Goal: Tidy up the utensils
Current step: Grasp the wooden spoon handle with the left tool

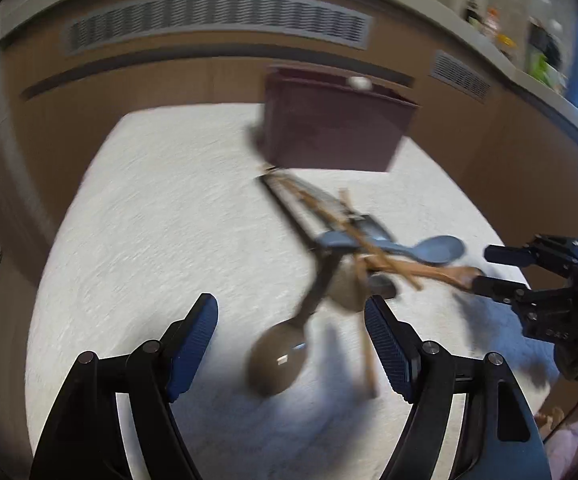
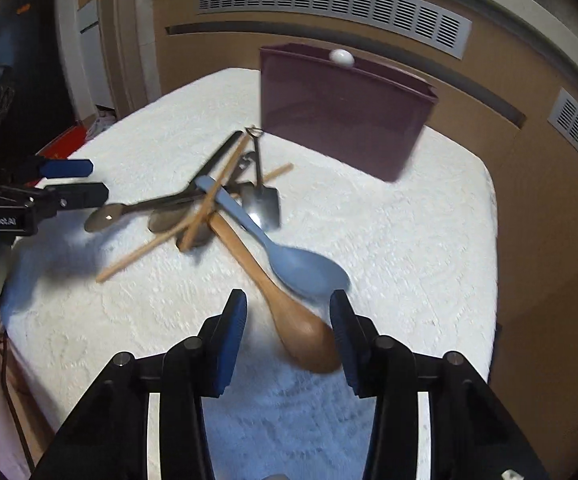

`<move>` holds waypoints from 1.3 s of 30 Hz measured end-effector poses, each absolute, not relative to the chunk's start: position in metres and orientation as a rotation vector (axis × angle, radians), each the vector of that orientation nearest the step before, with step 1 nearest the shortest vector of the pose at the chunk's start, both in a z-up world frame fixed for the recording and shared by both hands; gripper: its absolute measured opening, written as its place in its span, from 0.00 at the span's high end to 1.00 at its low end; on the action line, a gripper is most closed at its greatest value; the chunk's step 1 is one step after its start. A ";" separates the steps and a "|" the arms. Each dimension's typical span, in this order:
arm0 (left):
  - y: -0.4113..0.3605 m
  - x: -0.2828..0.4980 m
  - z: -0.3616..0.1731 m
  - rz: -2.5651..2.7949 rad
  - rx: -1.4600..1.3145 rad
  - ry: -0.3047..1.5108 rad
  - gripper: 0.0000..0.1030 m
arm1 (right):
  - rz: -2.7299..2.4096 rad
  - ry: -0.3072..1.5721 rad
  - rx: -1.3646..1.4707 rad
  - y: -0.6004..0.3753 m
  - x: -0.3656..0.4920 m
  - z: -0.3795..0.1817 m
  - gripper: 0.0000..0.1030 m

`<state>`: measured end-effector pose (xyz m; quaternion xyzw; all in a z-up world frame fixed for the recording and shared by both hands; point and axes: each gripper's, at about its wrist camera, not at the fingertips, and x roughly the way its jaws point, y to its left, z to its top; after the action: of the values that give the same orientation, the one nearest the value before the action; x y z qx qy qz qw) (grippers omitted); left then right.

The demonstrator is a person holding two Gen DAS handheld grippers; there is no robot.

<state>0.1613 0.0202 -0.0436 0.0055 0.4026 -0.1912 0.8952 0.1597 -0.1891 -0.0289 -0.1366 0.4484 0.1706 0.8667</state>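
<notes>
Both jaws wide — utensil pile (image 2: 225, 208) untouched.

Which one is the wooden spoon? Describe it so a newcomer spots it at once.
Start at the maroon bin standing at the far side of the white towel; the utensil pile lies in front of it. The wooden spoon pokes out of the pile's near end, its bowl between the right gripper's open jaws. Unlike the blue spoon beside it, it is warm brown.
</notes>
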 end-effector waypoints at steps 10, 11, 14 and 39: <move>-0.118 0.175 -0.043 -0.978 0.392 0.916 0.33 | 0.129 0.952 -0.015 -0.281 0.142 -0.025 0.46; -0.126 0.177 -0.047 -0.994 0.422 0.932 0.33 | 0.120 0.952 0.006 -0.287 0.139 -0.026 0.46; -0.139 0.192 -0.058 -0.955 0.469 0.982 0.33 | 0.097 0.951 0.033 -0.298 0.130 -0.030 0.46; -0.171 0.205 -0.070 -0.842 0.443 1.159 0.58 | 0.063 0.914 0.085 -0.311 0.112 -0.034 0.42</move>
<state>0.2050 -0.1707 -0.0703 0.2012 0.5268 -0.3828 0.7318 0.1119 -0.3108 -0.0339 0.0409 0.4409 0.0303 0.8961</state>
